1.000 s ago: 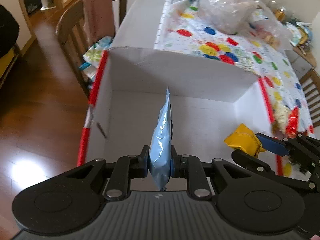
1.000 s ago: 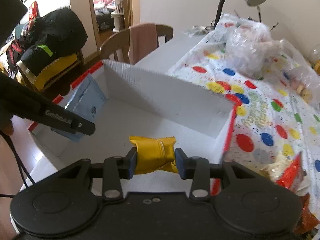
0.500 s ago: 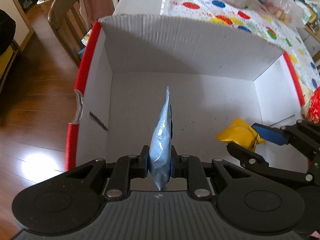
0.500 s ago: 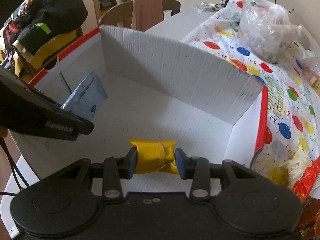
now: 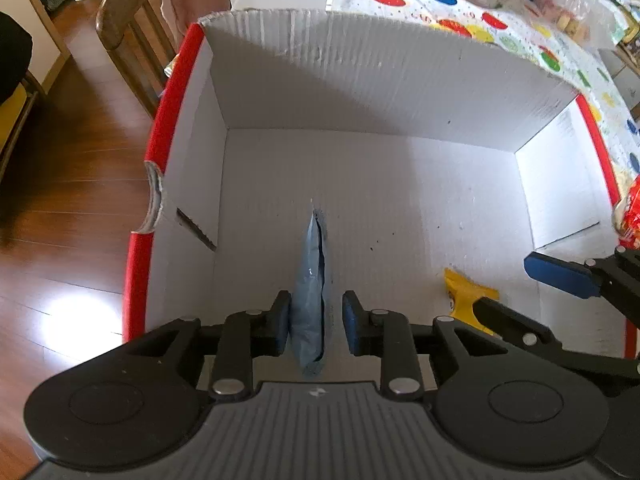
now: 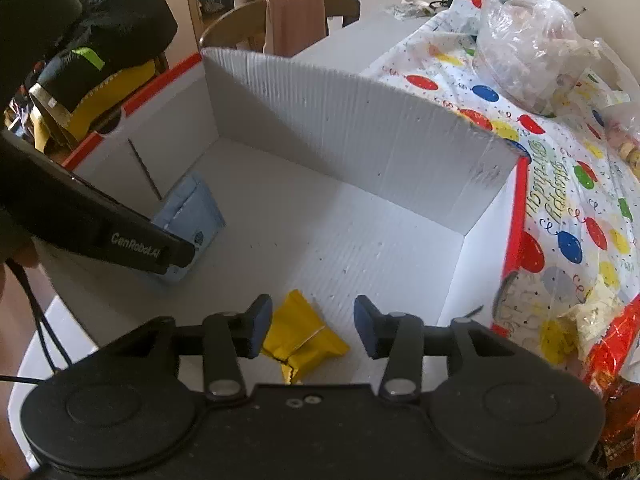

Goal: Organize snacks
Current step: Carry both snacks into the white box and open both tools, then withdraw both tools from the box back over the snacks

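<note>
White cardboard box (image 5: 372, 92), red-edged, stood on a table beside a balloon-print tablecloth (image 6: 560, 184). Left gripper (image 5: 315, 322): jaws parted, not clamping; blue snack packet (image 5: 310, 300) stood on edge between the pads, near the box's left wall, apparently touching the left pad. Right gripper (image 6: 313, 326): jaws wide apart, holding nothing; yellow snack packet (image 6: 302, 338) lay on the box floor between them, near the front. Red snack bag (image 6: 612, 344) outside the box, to the right
</note>
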